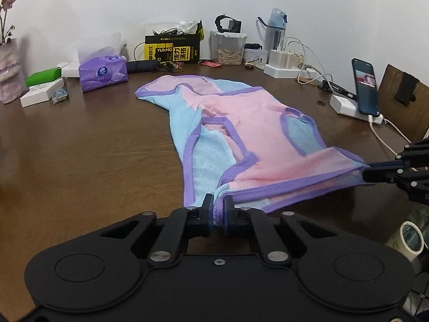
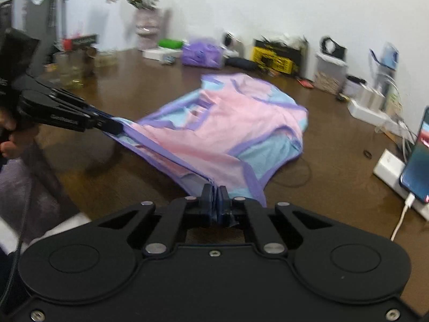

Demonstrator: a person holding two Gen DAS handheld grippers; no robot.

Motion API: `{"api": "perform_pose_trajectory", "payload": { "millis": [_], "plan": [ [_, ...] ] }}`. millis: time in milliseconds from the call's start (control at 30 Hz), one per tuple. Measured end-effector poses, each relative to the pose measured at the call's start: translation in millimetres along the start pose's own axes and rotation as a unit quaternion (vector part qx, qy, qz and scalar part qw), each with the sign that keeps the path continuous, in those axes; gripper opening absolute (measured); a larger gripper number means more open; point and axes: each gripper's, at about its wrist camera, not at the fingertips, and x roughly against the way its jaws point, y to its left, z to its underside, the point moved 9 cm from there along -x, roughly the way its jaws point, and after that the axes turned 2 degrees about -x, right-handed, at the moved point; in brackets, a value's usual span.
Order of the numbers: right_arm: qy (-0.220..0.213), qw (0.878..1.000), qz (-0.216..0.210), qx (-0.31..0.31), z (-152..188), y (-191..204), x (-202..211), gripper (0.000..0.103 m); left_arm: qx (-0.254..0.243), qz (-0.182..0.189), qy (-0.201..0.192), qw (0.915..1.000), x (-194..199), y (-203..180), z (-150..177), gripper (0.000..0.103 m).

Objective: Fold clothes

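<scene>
A pink and light-blue sleeveless top (image 1: 241, 123) with purple trim lies lengthwise on the brown table (image 1: 80, 147), its far end flat and its near hem lifted. My left gripper (image 1: 217, 204) is shut on one corner of the purple hem. My right gripper (image 1: 366, 170) enters from the right edge, shut on the other hem corner, so the hem stretches between the two. In the right wrist view the top (image 2: 228, 131) is blurred; the right gripper (image 2: 215, 191) pinches the hem and the left gripper (image 2: 115, 126) holds the hem at the left.
Along the wall stand a purple tissue pack (image 1: 103, 72), a yellow-black box (image 1: 173, 48), a clear container (image 1: 228, 48), a water bottle (image 1: 276, 32) and a power strip (image 1: 284, 64). A phone (image 1: 366, 88) on a stand and cables sit at the right. A vase (image 1: 9, 72) is far left.
</scene>
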Motion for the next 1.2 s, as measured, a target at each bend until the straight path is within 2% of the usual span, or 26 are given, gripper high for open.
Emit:
{"api": "perform_pose_trajectory", "payload": {
  "millis": [33,100,167,200,233,267,300,333,367,467,533,600,633,700,833,867,967,1067,1133,1200],
  "plan": [
    [0.000,1.000,-0.009,0.005,1.5,1.0,3.7,0.006,-0.004,-0.002,0.004,1.0000,2.4,-2.6,4.6,0.008],
    [0.028,0.999,-0.022,0.008,12.7,7.7,0.8,0.006,-0.007,-0.001,0.018,0.9998,6.3,-6.2,18.5,0.008],
    [0.030,0.999,-0.015,0.004,17.1,10.0,2.8,0.009,-0.012,0.011,0.009,0.9998,16.4,-9.4,24.3,0.013],
    [0.028,1.000,-0.015,-0.004,16.8,9.0,6.1,0.015,-0.015,0.022,0.002,0.9996,23.3,-11.5,26.5,0.032],
    [0.024,1.000,-0.007,-0.004,15.2,5.8,10.2,0.025,-0.018,0.031,-0.005,0.9993,30.0,-13.3,28.2,0.049],
    [0.021,1.000,0.001,-0.005,13.6,2.6,14.4,0.029,-0.015,0.034,-0.019,0.9991,35.7,-11.3,25.4,0.080],
    [0.018,1.000,0.009,-0.005,11.9,-0.7,18.6,0.034,-0.007,0.034,-0.043,0.9985,44.6,-5.5,17.5,0.084],
    [0.012,1.000,0.018,-0.009,8.8,-5.7,23.2,0.035,0.000,0.032,-0.066,0.9973,52.6,0.1,9.7,0.084],
    [0.004,1.000,0.026,-0.012,4.8,-10.8,26.5,0.036,0.006,0.029,-0.068,0.9973,52.5,3.6,2.7,0.083],
    [-0.012,0.998,0.051,-0.024,-6.6,-26.0,27.4,0.045,0.017,0.010,-0.081,0.9965,46.6,15.8,-22.3,0.081],
    [-0.012,0.997,0.066,-0.033,-13.0,-36.0,16.7,0.048,-0.008,-0.005,-0.092,0.9957,29.8,18.2,-39.0,0.076],
    [-0.012,0.996,0.081,-0.042,-19.4,-46.0,6.1,0.048,-0.024,-0.016,-0.067,0.9973,-7.4,19.7,-55.4,0.062],
    [-0.012,0.995,0.089,-0.047,-22.6,-51.0,0.9,0.048,-0.032,-0.020,-0.055,0.9978,-24.6,20.6,-62.8,0.061],
    [-0.012,0.993,0.104,-0.056,-28.9,-61.0,-9.6,0.048,-0.030,-0.021,-0.044,0.9984,-41.5,22.8,-67.9,0.052],
    [-0.011,0.988,0.134,-0.073,-41.3,-80.6,-30.3,0.048,-0.044,-0.026,-0.004,0.9987,-80.8,22.3,-70.8,0.048],
    [-0.009,0.988,0.135,-0.075,-43.6,-82.9,-36.2,0.048,-0.047,-0.026,0.006,0.9986,-88.3,21.5,-69.6,0.044],
    [0.005,0.988,0.121,-0.091,-35.6,-95.5,-58.7,0.046,-0.040,-0.018,0.011,0.9990,-94.9,26.7,-65.0,0.007],
    [0.017,0.988,0.118,-0.094,-34.3,-99.1,-73.8,0.033,-0.021,-0.010,-0.001,0.9997,-93.4,36.5,-61.2,0.002],
    [0.020,0.988,0.117,-0.096,-32.5,-101.0,-79.1,0.012,0.021,-0.024,-0.020,0.9993,-87.5,49.1,-64.2,0.002],
    [0.023,0.988,0.115,-0.098,-30.3,-102.0,-82.7,0.008,0.067,-0.042,-0.040,0.9961,-81.3,66.6,-65.3,0.002]
  ]
}}
